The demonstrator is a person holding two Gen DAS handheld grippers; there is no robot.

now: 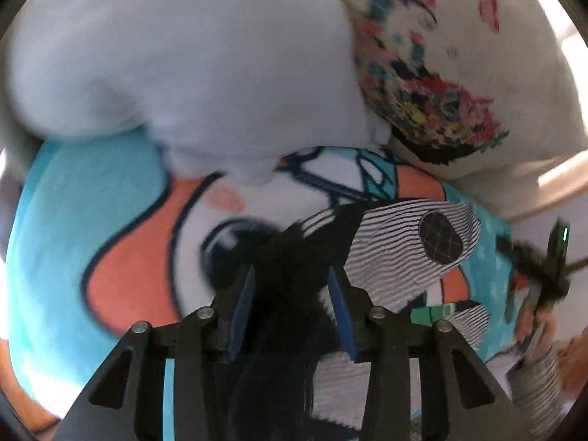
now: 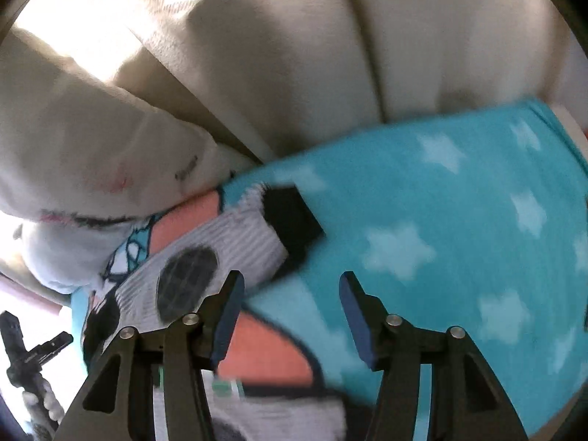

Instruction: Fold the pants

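Note:
The pants (image 1: 400,253) are black-and-white striped with a dark oval knee patch and black cuffs. They lie on a teal cartoon blanket (image 1: 55,239). My left gripper (image 1: 290,279) has its jaws around the black waistband fabric (image 1: 286,257) and holds it. In the right wrist view the pants (image 2: 205,268) lie left of centre, with a black cuff (image 2: 294,220) pointing away. My right gripper (image 2: 290,286) is open and empty above the blanket (image 2: 459,220), just right of the pants leg.
A pale blue pillow (image 1: 183,66) and a floral cushion (image 1: 422,84) lie behind the blanket. A beige sofa back (image 2: 330,55) rises beyond. The other gripper shows at the right edge of the left wrist view (image 1: 544,275) and at the left edge of the right wrist view (image 2: 33,352).

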